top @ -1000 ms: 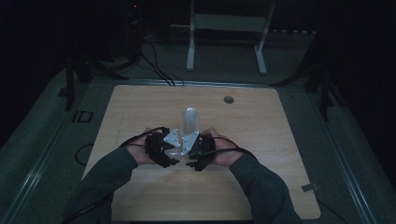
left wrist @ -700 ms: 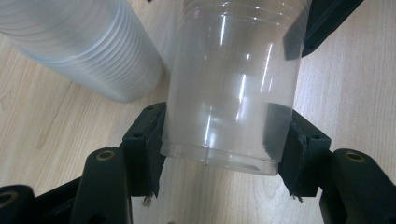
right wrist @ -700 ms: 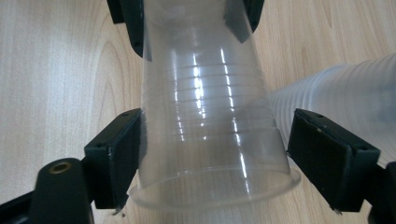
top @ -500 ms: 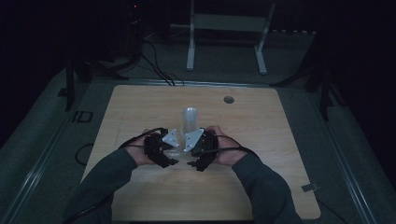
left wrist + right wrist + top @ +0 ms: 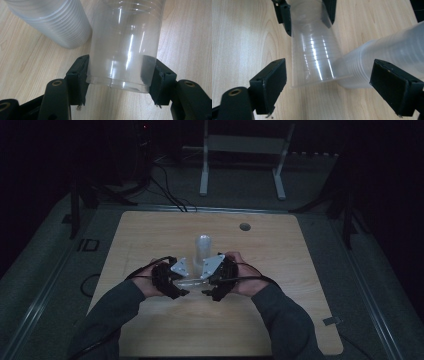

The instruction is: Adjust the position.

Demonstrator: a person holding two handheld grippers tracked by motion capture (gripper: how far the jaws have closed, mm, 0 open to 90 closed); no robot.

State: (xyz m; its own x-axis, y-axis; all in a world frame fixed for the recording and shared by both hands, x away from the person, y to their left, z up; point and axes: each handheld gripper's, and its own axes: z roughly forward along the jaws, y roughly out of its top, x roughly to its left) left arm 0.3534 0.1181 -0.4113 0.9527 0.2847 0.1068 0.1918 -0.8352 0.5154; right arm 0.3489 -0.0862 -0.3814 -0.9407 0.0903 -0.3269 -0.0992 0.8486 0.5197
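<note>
A single clear plastic cup (image 5: 125, 45) lies on its side just above the wooden table (image 5: 280, 310). My left gripper (image 5: 120, 80) is shut on the cup's base end, one pad on each side. In the high view the left gripper (image 5: 182, 285) and right gripper (image 5: 206, 286) face each other at the table's middle, with the cup (image 5: 192, 283) between them. My right gripper (image 5: 332, 82) is open; its jaws have just been opening, and the cup's rim end (image 5: 317, 57) lies between the pads without touching them. A stack of clear cups (image 5: 202, 251) stands upside down just behind.
The cup stack (image 5: 387, 55) is close to my right gripper's right-hand pad. A round cable hole (image 5: 244, 226) sits near the table's far edge. A white metal stand (image 5: 240, 160) and cables are on the floor beyond. A small tag (image 5: 332, 321) lies at the front right corner.
Both hands have kept their place at the table's middle. At this size the high view shows no other clear difference.
</note>
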